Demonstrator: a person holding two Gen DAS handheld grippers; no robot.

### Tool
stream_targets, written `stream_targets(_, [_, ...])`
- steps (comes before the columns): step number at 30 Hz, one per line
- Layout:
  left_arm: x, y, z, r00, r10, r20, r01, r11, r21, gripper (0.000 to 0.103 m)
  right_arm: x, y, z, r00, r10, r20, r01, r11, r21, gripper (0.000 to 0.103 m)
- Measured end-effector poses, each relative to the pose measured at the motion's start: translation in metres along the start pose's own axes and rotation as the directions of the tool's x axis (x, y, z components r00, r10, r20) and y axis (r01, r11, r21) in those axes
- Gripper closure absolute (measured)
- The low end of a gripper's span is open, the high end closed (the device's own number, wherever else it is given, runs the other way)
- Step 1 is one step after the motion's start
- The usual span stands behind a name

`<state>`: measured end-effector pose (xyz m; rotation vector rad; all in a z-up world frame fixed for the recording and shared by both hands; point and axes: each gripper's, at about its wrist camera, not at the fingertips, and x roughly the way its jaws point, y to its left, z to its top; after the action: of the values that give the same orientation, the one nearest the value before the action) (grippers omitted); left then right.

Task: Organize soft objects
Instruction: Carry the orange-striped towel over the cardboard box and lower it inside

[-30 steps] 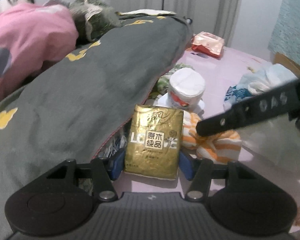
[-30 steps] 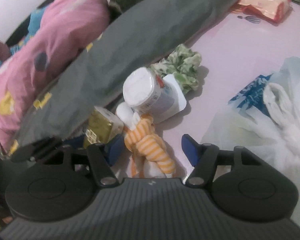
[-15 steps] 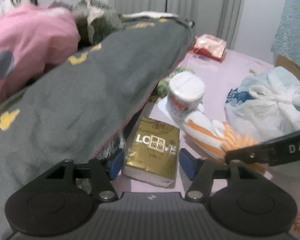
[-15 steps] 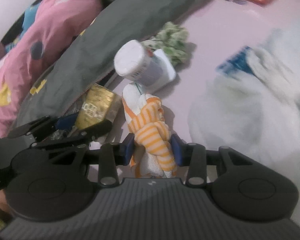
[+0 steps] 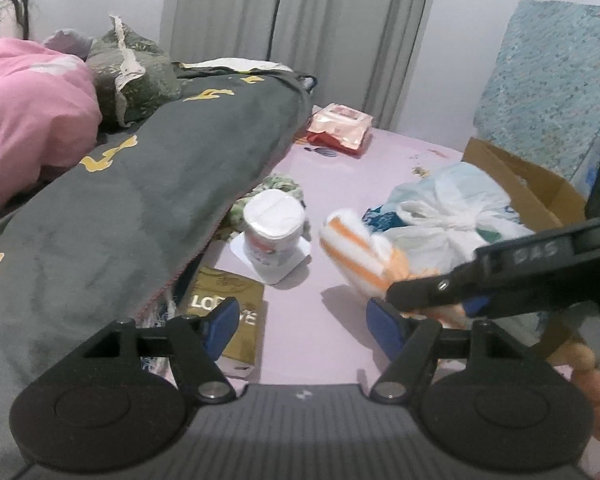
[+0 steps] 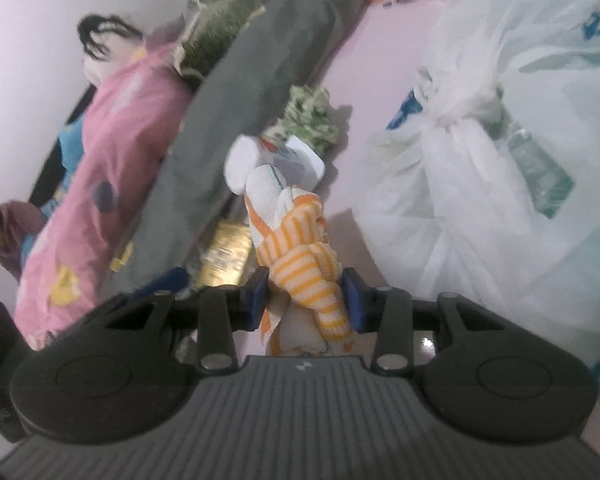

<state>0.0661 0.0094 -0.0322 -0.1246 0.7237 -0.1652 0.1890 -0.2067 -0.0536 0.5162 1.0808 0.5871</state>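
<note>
The right gripper (image 6: 306, 300) is now clenching the striped cloth (image 6: 300, 240), lifting it; the left gripper (image 5: 300, 320) is opening, releasing the gold pack (image 5: 228, 312).

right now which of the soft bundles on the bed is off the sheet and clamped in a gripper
The orange-and-white striped cloth, pinched in the right gripper. The green patterned bundle lies free beside the grey quilt.

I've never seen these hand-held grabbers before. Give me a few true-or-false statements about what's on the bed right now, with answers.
1. The right gripper is clamped on the orange-striped cloth. True.
2. The left gripper grips the gold tissue pack. False: its jaws are opening and the pack lies on the sheet.
3. The white cup stands beside the grey quilt. True.
4. The white plastic bag is untied. False: it is knotted.
</note>
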Motion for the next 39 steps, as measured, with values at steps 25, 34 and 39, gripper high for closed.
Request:
stream_targets(25, [-0.002, -0.033, -0.004, 0.985, -0.167, -0.036, 0.168, 0.986, 0.011, 0.032, -0.069, -0.011, -0.034, 0.988, 0.015, 0.156, -0.031, 0.994, 0.1, 0.064])
stream_targets(34, [-0.009, -0.029, -0.009, 0.986, -0.165, -0.03, 0.166, 0.986, 0.009, 0.031, -0.07, -0.012, -0.041, 0.988, 0.034, 0.149, -0.05, 0.993, 0.105, 0.064])
stream_targets(39, [-0.009, -0.03, -0.009, 0.986, -0.165, -0.027, 0.165, 0.986, 0.011, 0.031, -0.094, -0.014, -0.042, 0.98, 0.034, 0.194, -0.054, 0.994, 0.1, 0.064])
